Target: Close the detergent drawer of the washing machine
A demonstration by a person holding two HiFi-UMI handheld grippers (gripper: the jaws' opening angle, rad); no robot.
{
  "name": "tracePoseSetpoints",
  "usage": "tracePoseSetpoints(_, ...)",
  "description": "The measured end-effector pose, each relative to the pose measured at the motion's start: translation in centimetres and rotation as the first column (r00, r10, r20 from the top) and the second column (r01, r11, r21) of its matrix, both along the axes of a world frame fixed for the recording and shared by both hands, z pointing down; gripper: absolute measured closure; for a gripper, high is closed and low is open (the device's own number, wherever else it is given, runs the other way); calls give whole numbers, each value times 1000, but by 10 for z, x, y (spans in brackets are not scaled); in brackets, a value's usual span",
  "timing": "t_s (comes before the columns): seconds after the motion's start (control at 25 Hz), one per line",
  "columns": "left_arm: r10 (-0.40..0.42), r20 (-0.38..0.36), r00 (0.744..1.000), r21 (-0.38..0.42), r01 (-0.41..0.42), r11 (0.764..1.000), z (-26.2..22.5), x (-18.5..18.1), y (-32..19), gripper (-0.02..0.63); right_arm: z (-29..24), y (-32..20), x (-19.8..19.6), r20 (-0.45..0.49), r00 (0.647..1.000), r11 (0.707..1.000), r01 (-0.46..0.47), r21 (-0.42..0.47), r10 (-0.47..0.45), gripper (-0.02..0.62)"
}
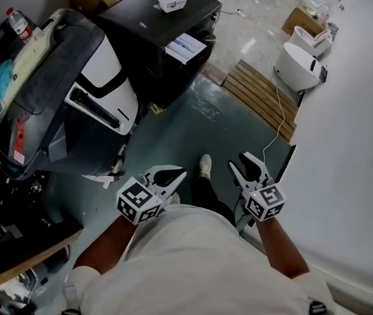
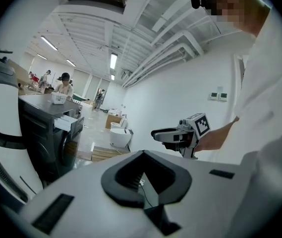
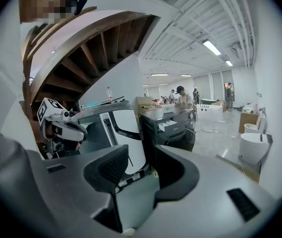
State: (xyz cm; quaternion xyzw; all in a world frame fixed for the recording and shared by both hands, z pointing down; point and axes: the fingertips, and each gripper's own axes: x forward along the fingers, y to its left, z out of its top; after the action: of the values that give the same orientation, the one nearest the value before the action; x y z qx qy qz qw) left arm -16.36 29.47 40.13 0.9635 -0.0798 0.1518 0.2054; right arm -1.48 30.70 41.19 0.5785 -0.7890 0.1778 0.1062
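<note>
The black washing machine [image 1: 163, 28] stands at the far end of the floor, and its white detergent drawer [image 1: 186, 46] sticks out of the front. The machine [image 2: 46, 133] and drawer [image 2: 69, 124] show far off at the left of the left gripper view. They appear again, machine [image 3: 173, 130] and drawer [image 3: 168, 126], mid-frame in the right gripper view. My left gripper [image 1: 170, 176] hangs in the air well short of the machine, shut with nothing in it. My right gripper [image 1: 245, 163] is beside it at the same distance, open and holding nothing. Each shows in the other's view: right gripper [image 2: 155, 134], left gripper [image 3: 84, 131].
A large black-and-white appliance [image 1: 101, 77] stands close on the left. A wooden pallet [image 1: 265, 97], a white round unit [image 1: 297, 67] and a thin cable [image 1: 279, 120] lie to the right of the machine. A white wall [image 1: 356, 143] runs along the right. A small white box [image 1: 173, 0] sits on the machine.
</note>
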Motion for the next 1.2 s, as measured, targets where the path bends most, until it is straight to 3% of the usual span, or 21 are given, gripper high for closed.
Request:
tracePoseSetpoints(0.44, -171, 41, 984, 47, 169, 985, 7, 14, -86, 611, 12, -115, 23, 18, 990, 990, 140, 15, -140, 448)
tracePoseSetpoints(0.8, -226, 117, 967, 145, 209, 967, 1, 86, -166, 611, 21, -210, 79, 34, 972, 972, 234, 8, -235, 448)
tracePoseSetpoints(1.08, -265, 163, 951, 172, 237, 956, 7, 141, -215, 611, 43, -271, 123, 35, 951, 952, 306, -12, -306, 448)
tracePoseSetpoints(1.2, -294, 143, 945, 160, 271, 949, 8, 161, -232, 611, 55, -289, 137, 44, 944, 944, 329, -20, -328, 448)
